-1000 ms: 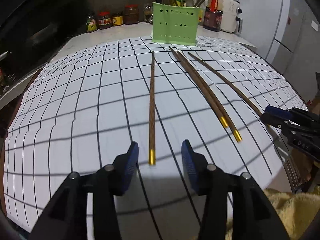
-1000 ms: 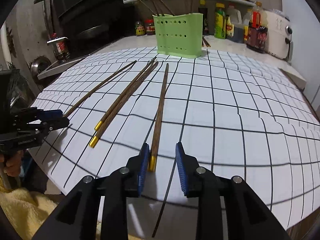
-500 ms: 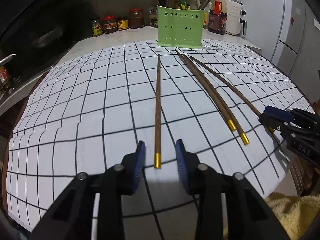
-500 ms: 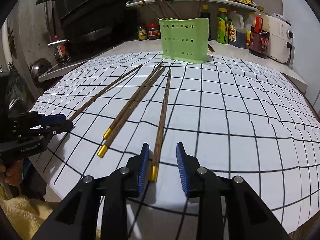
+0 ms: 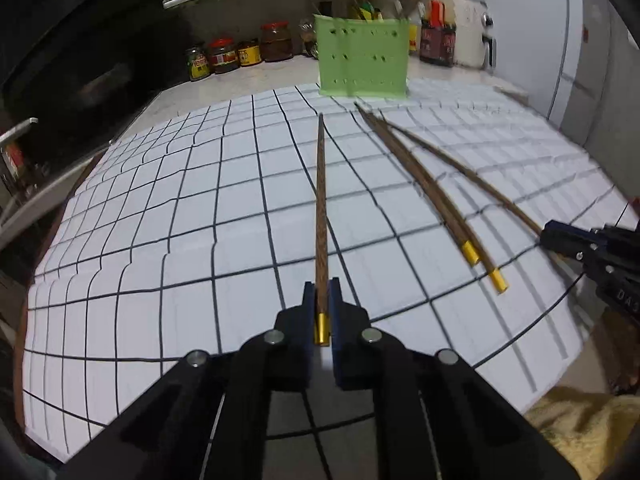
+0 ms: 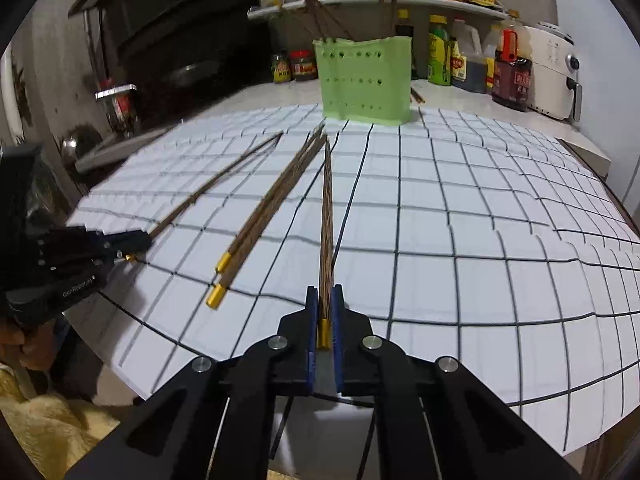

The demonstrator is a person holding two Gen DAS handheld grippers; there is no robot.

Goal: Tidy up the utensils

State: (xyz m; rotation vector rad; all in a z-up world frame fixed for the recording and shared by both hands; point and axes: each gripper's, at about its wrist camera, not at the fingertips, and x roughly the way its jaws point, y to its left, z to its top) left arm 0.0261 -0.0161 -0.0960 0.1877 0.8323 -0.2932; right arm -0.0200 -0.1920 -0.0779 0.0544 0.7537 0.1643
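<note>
My left gripper (image 5: 321,292) is closing its jaws, and its blue pads press on the gold-capped end of a brown chopstick (image 5: 321,200) lying on the grid mat (image 5: 160,220). My right gripper (image 6: 325,292) is closing the same way on the gold end of another chopstick (image 6: 327,208). Between those two lies a pair of chopsticks (image 5: 424,184) (image 6: 272,204), side by side. A green perforated holder (image 5: 362,60) (image 6: 364,80) stands at the mat's far edge with several chopsticks upright in it. Each view shows the other gripper (image 5: 550,234) (image 6: 144,240) at its side.
Jars (image 5: 224,56), sauce bottles (image 6: 512,76) and a white appliance (image 6: 554,72) line the counter behind the holder, under a shelf. A yellow towel (image 5: 580,432) lies below the mat's near edge. A hand (image 6: 16,340) holds the left gripper's handle.
Both grippers stood open around the gold ends of their chopsticks; now each has shut on its chopstick. The pair in the middle has not moved.
</note>
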